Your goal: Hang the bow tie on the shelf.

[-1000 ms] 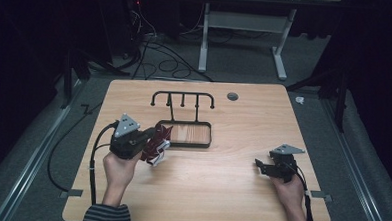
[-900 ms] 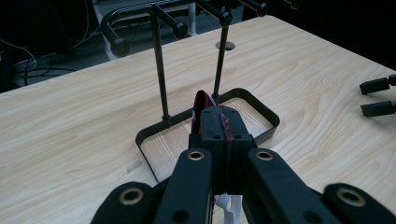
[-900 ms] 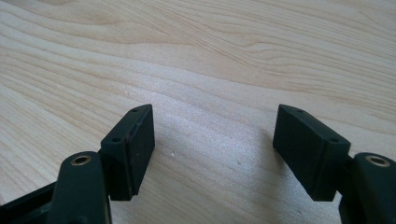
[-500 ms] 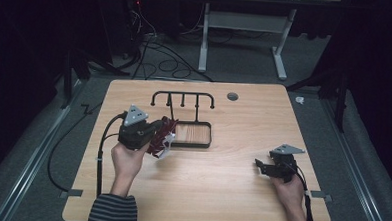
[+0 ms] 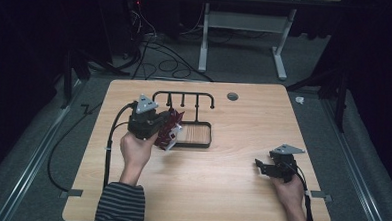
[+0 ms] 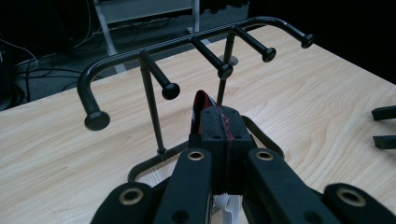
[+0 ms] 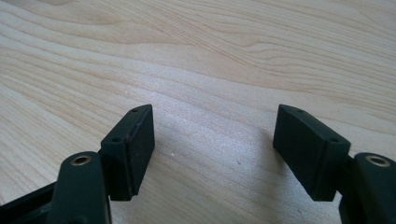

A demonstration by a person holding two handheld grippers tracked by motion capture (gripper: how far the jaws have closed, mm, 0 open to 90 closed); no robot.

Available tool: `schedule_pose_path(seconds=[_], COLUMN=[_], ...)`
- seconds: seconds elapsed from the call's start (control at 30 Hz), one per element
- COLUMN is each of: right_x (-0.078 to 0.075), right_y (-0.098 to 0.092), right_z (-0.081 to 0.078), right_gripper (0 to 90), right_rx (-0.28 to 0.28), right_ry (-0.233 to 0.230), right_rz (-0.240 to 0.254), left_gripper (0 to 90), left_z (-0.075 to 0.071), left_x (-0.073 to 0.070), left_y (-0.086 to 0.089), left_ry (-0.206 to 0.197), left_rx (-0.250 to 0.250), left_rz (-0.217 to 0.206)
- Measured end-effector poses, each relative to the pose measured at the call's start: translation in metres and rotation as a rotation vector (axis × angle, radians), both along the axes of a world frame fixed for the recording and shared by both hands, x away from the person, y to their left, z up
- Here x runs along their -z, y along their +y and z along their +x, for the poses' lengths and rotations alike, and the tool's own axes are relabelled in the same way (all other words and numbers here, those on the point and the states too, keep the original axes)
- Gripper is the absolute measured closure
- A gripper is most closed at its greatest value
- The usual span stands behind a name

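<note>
From the high view I get a lit surface [image 5: 231, 177] ringed by near-black surroundings from 9 through 12 to 3 o'clock. Light falls from overhead, shadows soft and short. My left tongs [image 6: 219, 135] sit close and slightly blurred at 6 o'clock; the right tongs [image 7: 212, 149] read sharp, with the wood grain softening toward 12.

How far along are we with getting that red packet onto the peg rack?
Done: the left gripper has the red packet clamped and lifted beside the black peg rack. In hand: it faces the pegs, the packet's top edge just below them. Left: no peg carries anything yet, so the hanging itself remains. The right gripper rests open on the table.
</note>
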State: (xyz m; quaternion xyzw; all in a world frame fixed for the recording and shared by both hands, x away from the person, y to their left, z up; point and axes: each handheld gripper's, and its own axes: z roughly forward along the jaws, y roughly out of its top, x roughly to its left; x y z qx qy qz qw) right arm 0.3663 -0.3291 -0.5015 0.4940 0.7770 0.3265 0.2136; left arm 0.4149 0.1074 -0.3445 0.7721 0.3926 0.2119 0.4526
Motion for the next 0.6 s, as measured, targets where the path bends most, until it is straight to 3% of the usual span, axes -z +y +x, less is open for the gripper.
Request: schedule_pose_path(seconds=[0.47,0.6], right_x=[0.0,0.0], right_y=[0.0,0.0], right_z=[0.0,0.0], right_gripper=[30.4,30.4], right_rx=[-0.001,0.001], right_ry=[-0.002,-0.001], right_rz=[-0.001,0.001], left_gripper=[90.0,90.0], left_z=[0.019,0.022], left_x=[-0.007,-0.007], left_y=[-0.016,-0.017], left_ry=[0.01,0.013], left_rx=[-0.008,-0.011], left_rz=[0.008,-0.011])
